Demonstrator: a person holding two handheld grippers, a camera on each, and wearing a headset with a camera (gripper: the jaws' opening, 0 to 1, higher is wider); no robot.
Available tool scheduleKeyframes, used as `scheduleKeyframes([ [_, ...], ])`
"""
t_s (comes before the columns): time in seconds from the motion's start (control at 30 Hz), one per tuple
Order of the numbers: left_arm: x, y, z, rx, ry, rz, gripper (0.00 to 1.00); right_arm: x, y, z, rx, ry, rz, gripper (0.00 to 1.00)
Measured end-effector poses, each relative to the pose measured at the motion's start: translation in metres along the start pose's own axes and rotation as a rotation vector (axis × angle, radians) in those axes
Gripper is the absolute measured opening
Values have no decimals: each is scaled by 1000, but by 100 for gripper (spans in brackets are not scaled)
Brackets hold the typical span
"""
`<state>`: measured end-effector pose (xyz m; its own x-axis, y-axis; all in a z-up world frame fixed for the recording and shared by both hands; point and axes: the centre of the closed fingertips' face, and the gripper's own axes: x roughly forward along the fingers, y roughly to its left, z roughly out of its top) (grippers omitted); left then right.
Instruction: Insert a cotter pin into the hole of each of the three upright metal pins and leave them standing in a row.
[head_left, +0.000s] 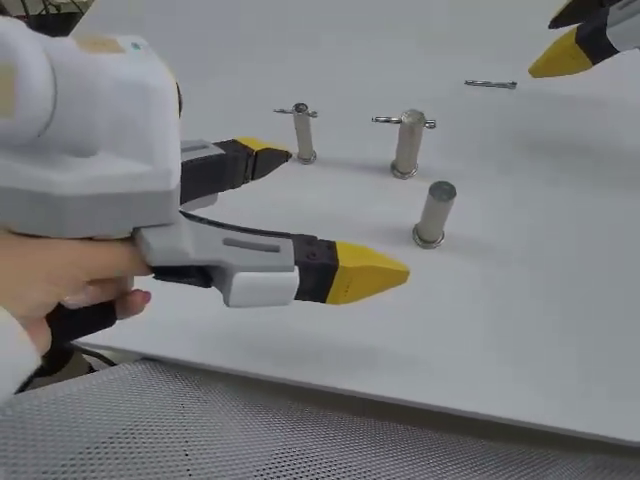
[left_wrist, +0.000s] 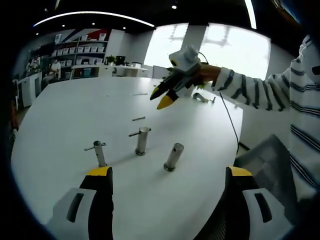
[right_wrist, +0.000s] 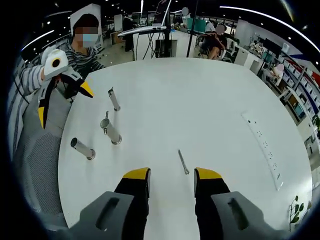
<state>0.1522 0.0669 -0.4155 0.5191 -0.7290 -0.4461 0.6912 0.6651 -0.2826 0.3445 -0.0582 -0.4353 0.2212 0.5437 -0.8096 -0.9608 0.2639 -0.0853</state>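
Observation:
Three upright metal pins stand on the white table. The far left pin (head_left: 303, 133) (left_wrist: 100, 152) and the middle pin (head_left: 407, 143) (left_wrist: 142, 140) each carry a cotter pin through the top. The nearer pin (head_left: 435, 213) (left_wrist: 173, 156) (right_wrist: 82, 148) has nothing through it. A loose cotter pin (head_left: 490, 84) (right_wrist: 183, 161) (left_wrist: 138, 118) lies flat beyond them. My left gripper (head_left: 320, 212) (left_wrist: 169, 176) is open and empty, just short of the pins. My right gripper (head_left: 575, 45) (right_wrist: 172, 175) hovers open above the table, the loose cotter pin just ahead of its jaws.
The table's near edge (head_left: 400, 400) runs above a grey mesh chair (head_left: 200, 430). A white power strip (right_wrist: 265, 150) lies on the table's far side. People sit at desks in the background.

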Motion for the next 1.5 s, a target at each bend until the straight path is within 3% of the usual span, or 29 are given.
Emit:
scheduleKeyframes([
  [0.23, -1, 1, -3, -10, 8, -8, 92, 27, -5, -12, -19, 90, 26, 23],
  [0.37, -1, 0, -6, 2, 23, -8, 91, 38, -8, -12, -23, 106, 32, 18],
  [0.63, 1, -4, -3, 11, 7, -15, 90, 52, -12, -21, -35, 169, 48, 15],
  [0.9, 0, -2, 1, 15, -25, -10, 89, 59, -5, -31, -46, 226, 77, 10],
  [0.97, 0, -3, 1, 9, -25, -11, 88, 60, -6, -26, -33, 209, 68, 6],
  [1.1, 0, -3, 1, 9, -26, -11, 88, 62, -11, -25, -51, 231, 78, 0],
  [1.5, -1, -6, -1, -13, -19, -17, 86, 66, -17, -26, -222, 373, 125, 0],
])
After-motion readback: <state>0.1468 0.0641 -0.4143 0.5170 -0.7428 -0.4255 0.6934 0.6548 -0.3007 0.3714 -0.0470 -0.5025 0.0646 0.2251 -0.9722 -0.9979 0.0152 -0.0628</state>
